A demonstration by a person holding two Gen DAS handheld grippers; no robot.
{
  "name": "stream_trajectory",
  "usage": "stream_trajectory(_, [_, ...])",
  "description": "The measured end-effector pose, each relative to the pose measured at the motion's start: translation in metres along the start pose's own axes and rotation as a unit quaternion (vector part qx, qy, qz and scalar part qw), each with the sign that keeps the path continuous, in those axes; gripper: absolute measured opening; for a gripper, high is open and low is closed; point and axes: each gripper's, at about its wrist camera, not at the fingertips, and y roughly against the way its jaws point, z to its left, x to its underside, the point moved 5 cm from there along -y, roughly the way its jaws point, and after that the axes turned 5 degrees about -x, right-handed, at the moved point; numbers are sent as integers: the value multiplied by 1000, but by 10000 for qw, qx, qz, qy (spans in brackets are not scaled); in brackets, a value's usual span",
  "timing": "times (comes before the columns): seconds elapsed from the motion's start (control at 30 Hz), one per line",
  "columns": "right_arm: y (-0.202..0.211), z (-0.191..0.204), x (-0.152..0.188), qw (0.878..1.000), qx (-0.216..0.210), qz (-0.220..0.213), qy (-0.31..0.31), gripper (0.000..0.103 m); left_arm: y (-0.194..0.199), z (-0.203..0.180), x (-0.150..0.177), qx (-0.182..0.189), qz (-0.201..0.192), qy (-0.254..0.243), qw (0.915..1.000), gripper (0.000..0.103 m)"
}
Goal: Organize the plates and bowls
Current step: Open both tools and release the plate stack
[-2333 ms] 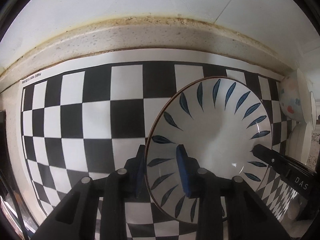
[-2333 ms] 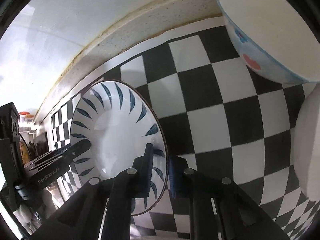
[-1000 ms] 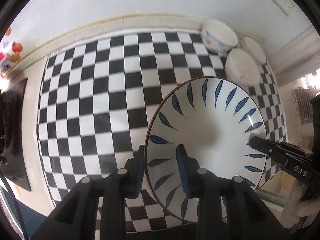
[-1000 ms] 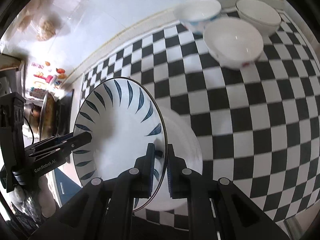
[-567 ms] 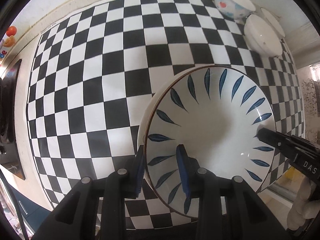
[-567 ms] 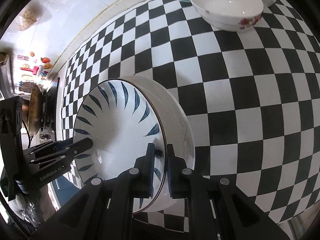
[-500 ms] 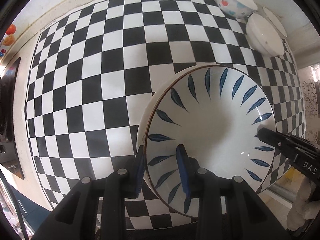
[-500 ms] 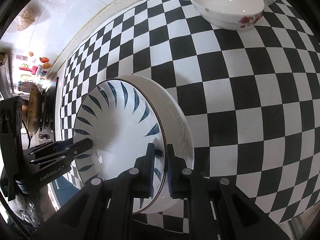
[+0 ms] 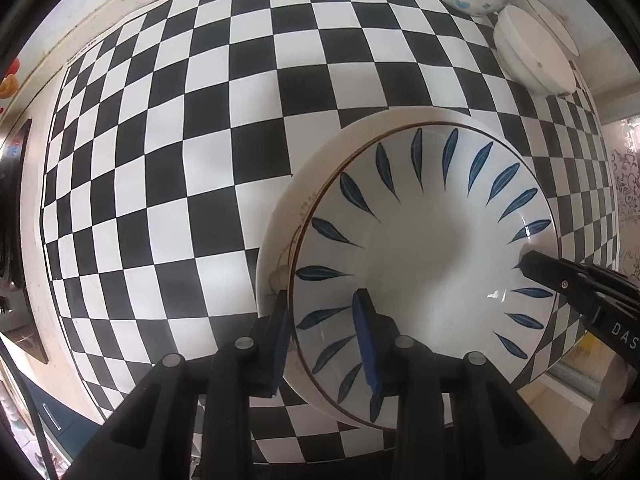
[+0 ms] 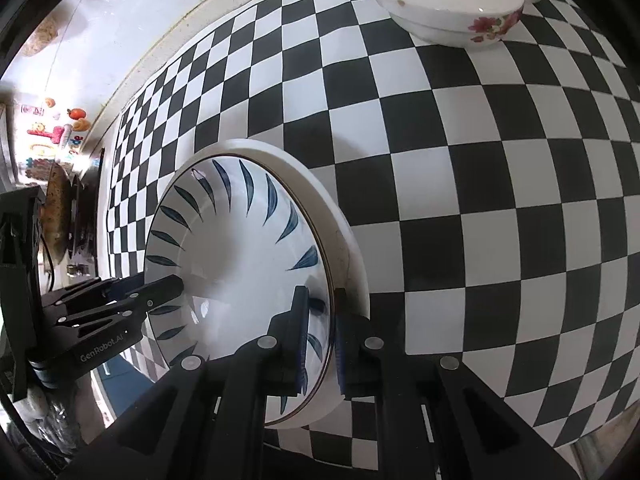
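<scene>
Since the earlier frame, both hands are bringing the leaf-patterned plate [image 9: 424, 248] down onto a white plate [image 9: 280, 240] on the bench [image 9: 160, 160]. Left gripper [image 9: 324, 332] and right gripper [image 10: 320, 332] jaws are pinching its rim. Bowls [image 10: 444, 0] at one o'clock are awaiting stacking, I'm judging.

Your left gripper [image 9: 325, 332] grips the rim of the blue-leaf plate [image 9: 432, 248], which sits over a white plate [image 9: 280, 240], apparently resting in it. Your right gripper [image 9: 524, 262] clamps the opposite rim. Checkered mat [image 9: 180, 140] beneath.
</scene>
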Motion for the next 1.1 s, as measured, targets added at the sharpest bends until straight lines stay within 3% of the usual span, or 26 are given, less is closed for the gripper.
stream_trajectory(0.4, [-5,7,-2,9997,216,94,-29,18,-2,-3,0,-234,130,66,9996,28])
stream_trajectory(0.7, [-11,16,4,9987,426,260,89,22,7,-7,18,-409,-24,234,9989,29])
stream_trajectory(0.8, [-4,26,6,9986,470,151,210,36,19,-8,16,-389,-114,322,9987,29])
stream_trajectory(0.87, [5,35,6,9987,427,43,291,74,28,-9,20,-456,-235,338,9981,31])
stream_trajectory(0.93, [14,42,7,9984,444,-48,335,98,37,-11,24,-462,-375,377,9975,36])
stream_trajectory(0.97, [20,47,9,9978,514,-144,397,99,41,-12,25,-483,-442,427,9969,39])
stream_trajectory(1.1, [44,64,16,9932,870,-429,643,99,66,-13,36,-489,-766,613,9940,83])
